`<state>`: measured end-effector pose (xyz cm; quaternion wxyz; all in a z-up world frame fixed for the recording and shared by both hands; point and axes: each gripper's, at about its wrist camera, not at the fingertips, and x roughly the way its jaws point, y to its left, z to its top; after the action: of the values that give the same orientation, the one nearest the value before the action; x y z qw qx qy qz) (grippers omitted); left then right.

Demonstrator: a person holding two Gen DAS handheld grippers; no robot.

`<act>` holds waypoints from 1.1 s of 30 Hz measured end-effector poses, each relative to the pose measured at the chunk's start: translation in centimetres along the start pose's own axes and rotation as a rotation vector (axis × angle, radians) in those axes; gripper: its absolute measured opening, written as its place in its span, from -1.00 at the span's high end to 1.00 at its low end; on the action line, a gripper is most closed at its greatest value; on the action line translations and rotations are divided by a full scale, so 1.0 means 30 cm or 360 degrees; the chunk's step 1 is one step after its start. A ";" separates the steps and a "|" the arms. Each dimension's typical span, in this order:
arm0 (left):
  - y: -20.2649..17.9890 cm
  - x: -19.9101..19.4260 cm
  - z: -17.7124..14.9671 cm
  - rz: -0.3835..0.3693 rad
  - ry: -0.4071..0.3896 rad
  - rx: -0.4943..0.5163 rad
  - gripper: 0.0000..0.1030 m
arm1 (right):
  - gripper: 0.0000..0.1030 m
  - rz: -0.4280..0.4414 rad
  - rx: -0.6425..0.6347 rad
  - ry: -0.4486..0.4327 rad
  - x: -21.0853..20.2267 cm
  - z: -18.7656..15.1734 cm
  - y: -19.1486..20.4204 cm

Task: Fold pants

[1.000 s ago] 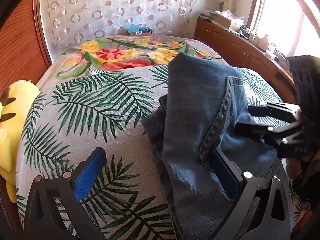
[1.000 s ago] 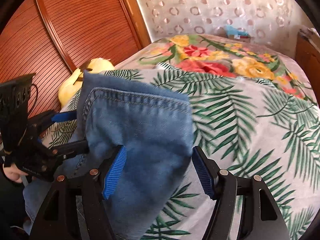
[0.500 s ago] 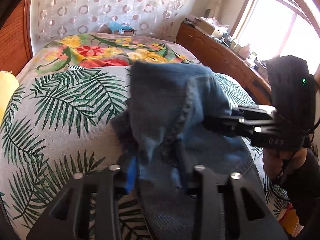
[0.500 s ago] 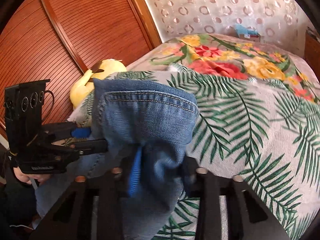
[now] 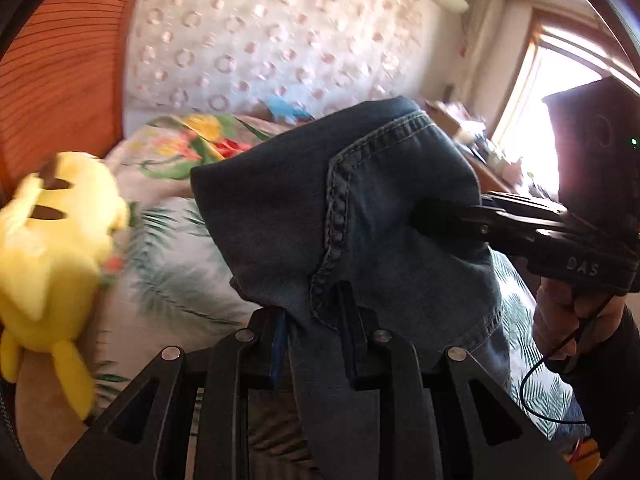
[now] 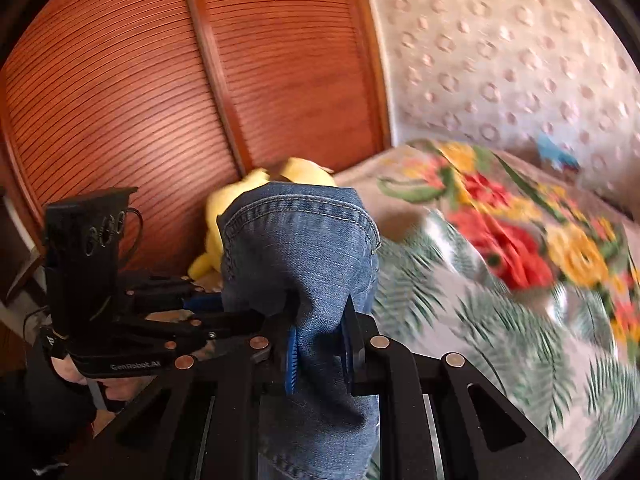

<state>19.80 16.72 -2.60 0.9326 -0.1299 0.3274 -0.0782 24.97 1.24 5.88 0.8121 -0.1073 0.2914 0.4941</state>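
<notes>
A second ago both grippers stood wide over the jeans [image 5: 372,216] lying on the bed [image 6: 500,280]; now each has bitten in. The left gripper [image 5: 312,344] is narrow and closing on a bunch of denim by the side seam, and the right gripper [image 6: 320,348] is narrow and closing on the hem end. The jeans have come up off the bed, held above it near the yellow plush [image 5: 52,248]. I judge a fold is starting.
</notes>
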 end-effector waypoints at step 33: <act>0.170 0.164 0.083 0.0277 0.0199 0.0062 0.46 | 0.32 -0.0159 0.0291 0.0111 0.551 0.088 -0.284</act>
<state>25.49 20.91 -5.14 0.9161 -0.0777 0.3933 -0.0111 38.96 10.51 -2.53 0.8315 -0.0643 0.3575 0.4203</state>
